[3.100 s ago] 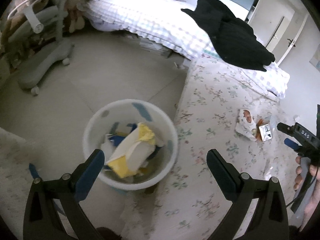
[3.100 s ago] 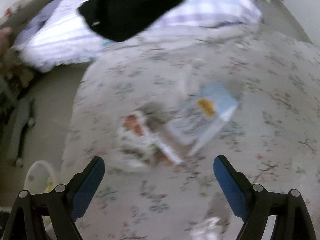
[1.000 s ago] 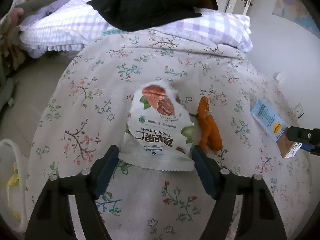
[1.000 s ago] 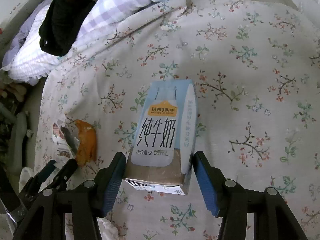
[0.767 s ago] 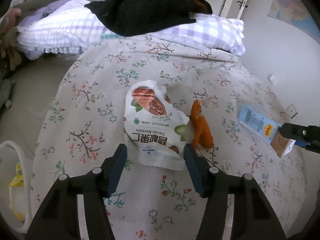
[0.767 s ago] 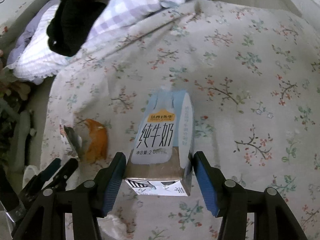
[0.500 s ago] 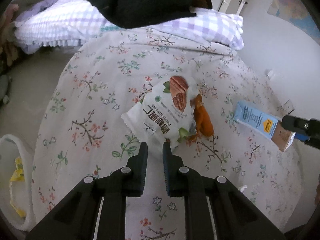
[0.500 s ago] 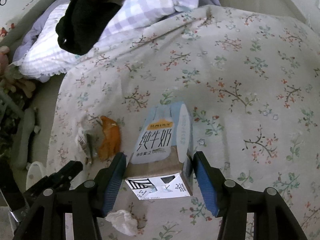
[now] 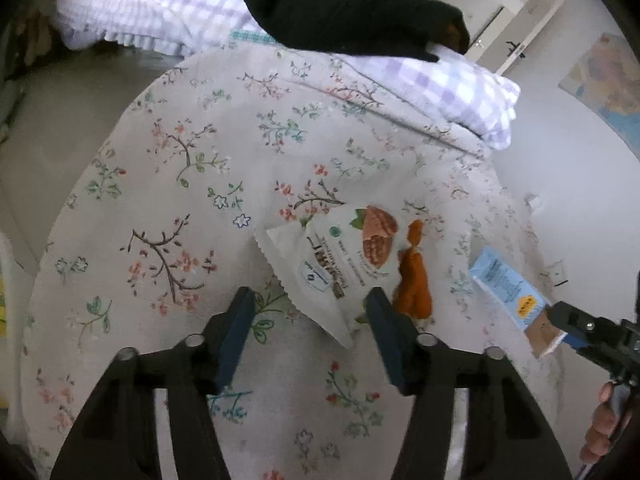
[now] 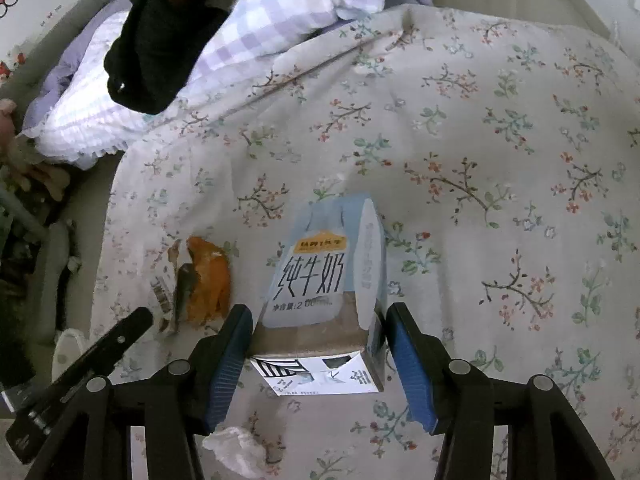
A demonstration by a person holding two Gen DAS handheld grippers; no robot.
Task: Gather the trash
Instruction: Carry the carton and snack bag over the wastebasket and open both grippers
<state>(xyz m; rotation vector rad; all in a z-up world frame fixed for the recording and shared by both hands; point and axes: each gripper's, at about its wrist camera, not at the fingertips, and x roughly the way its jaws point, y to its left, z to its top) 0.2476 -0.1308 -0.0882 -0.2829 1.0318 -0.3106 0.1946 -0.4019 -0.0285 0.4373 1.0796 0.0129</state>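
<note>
A white pecan snack bag (image 9: 336, 260) lies on the floral bedspread (image 9: 180, 184), its near corner between the fingers of my left gripper (image 9: 308, 320), which is open. An orange peel (image 9: 414, 280) lies right of the bag and shows in the right wrist view (image 10: 208, 280). My right gripper (image 10: 318, 328) is shut on a light blue milk carton (image 10: 328, 276), held just above the bedspread; the carton also shows in the left wrist view (image 9: 512, 296). A crumpled white tissue (image 10: 236, 448) lies below the carton.
A black garment (image 9: 340, 8) lies on a purple checked pillow (image 9: 440, 84) at the head of the bed. The bed's left edge drops to a grey floor (image 9: 48, 120). The rim of a white bin (image 9: 8, 280) shows at the far left.
My left gripper shut beside the snack bag, knocking it askew, then opened again around the bag's corner. My right gripper closed on the milk carton and lifted it slightly.
</note>
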